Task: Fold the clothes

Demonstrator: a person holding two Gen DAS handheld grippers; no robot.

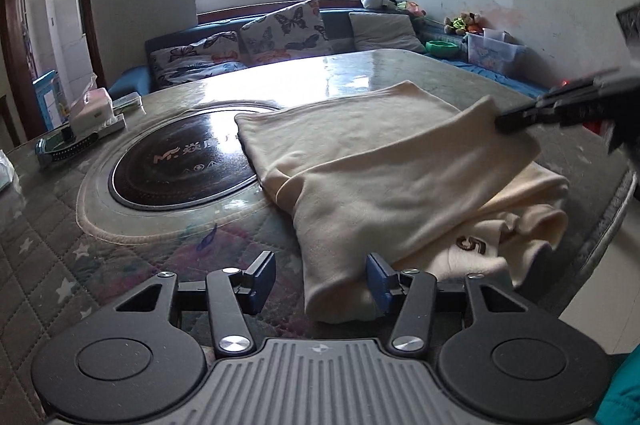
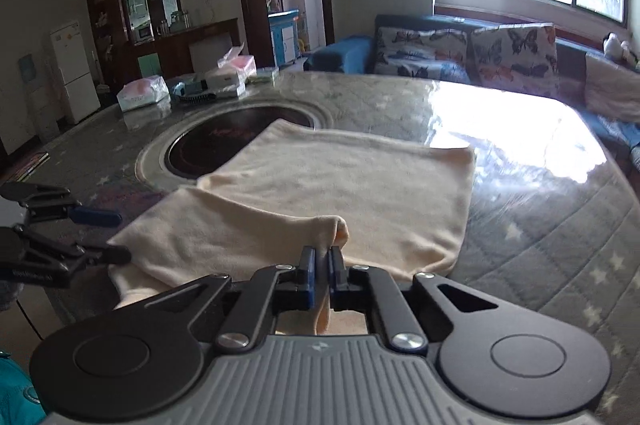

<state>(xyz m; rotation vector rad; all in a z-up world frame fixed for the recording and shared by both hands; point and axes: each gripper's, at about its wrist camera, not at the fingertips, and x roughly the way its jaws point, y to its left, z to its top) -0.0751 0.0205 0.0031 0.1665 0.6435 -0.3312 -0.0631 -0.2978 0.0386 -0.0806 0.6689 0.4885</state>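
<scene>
Cream garment (image 2: 328,193) pinched by right hand-held gripper (image 2: 322,265), left hand-held gripper (image 1: 322,279) spread

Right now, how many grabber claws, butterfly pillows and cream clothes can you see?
Grabber claws: 2, the left gripper open beside the cloth, the right gripper pinching it.
Butterfly pillows: 2, the left pillow and the right pillow.
Cream clothes: 1, the cream garment on the table.
Total: 5.

Garment (image 1: 384,161) on table (image 1: 120,245), right of inset cooktop (image 1: 180,165).
</scene>
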